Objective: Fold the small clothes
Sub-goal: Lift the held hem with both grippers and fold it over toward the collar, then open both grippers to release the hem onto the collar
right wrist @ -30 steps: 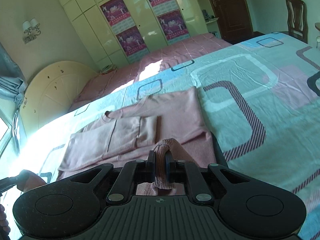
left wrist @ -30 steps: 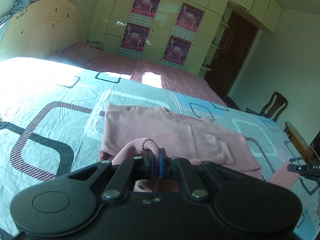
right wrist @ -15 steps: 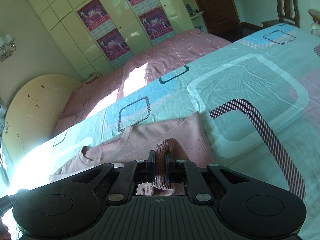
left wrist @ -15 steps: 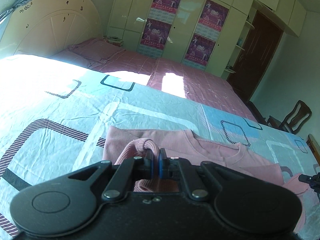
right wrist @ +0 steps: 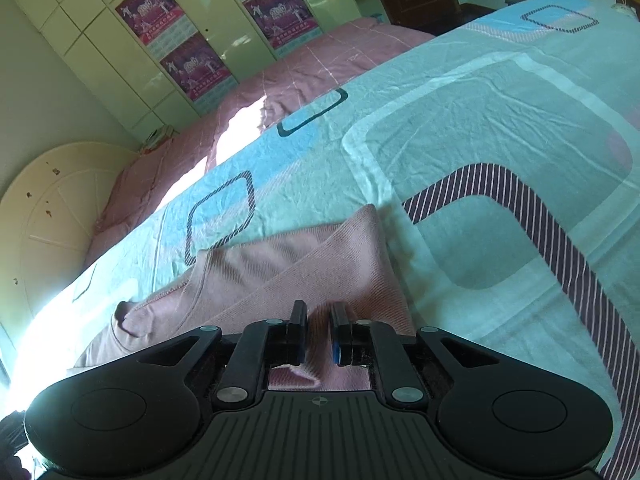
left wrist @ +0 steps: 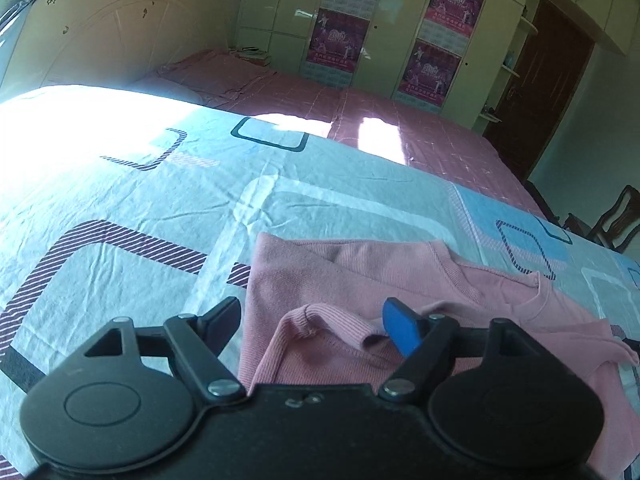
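Observation:
A small pink knit sweater (left wrist: 360,276) lies folded on the patterned bedsheet (left wrist: 160,184). My left gripper (left wrist: 312,320) is open, its jaws spread wide on either side of the ribbed hem edge (left wrist: 320,320), which lies loose on the sweater. In the right wrist view the sweater (right wrist: 304,264) lies just ahead. My right gripper (right wrist: 318,332) has its jaws slightly apart with a blurred strip of the pink hem between them; whether they still pinch it is unclear.
A pink quilt (left wrist: 400,128) covers the far side of the bed. A cream headboard (left wrist: 120,36) stands at the left, a wardrobe with posters (left wrist: 400,20) behind, a dark door (left wrist: 548,80) and a wooden chair (left wrist: 616,220) at the right.
Both grippers carried the hem forward over the sweater, folding it. My left gripper has opened and let the hem go. The right jaws have parted a little.

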